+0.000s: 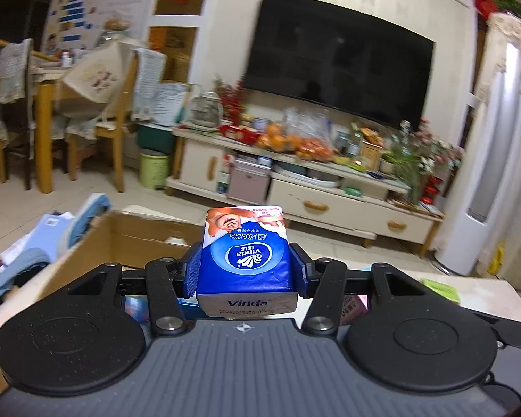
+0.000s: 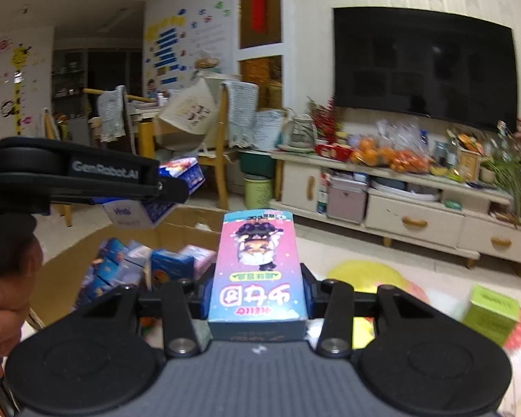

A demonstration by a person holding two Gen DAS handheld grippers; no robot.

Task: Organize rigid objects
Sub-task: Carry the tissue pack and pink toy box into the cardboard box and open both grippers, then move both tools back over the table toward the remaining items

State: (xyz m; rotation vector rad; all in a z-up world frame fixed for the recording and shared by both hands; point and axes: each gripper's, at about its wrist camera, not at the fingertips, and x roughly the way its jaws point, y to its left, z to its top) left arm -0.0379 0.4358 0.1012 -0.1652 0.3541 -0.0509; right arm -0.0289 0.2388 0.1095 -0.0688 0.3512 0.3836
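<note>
My left gripper [image 1: 246, 266] is shut on a blue Vinda tissue pack [image 1: 246, 253], held above the near wall of an open cardboard box [image 1: 128, 239]. In the right wrist view, my right gripper [image 2: 257, 288] is shut on a pink-and-blue cartoon tissue pack [image 2: 257, 267], raised over the box [image 2: 177, 224]. Several blue and pink packs [image 2: 149, 267] lie inside that box. The left gripper [image 2: 156, 187] with its blue pack [image 2: 139, 213] shows at the left of that view, and a hand [image 2: 7, 299] holds its handle.
A green box [image 2: 493, 312] and a yellow object [image 2: 368, 274] lie on the surface at the right. Blue cloth and papers [image 1: 34, 243] sit left of the carton. Beyond stand a TV cabinet [image 1: 330, 194], a green bin [image 1: 154, 170] and wooden chairs [image 1: 114, 132].
</note>
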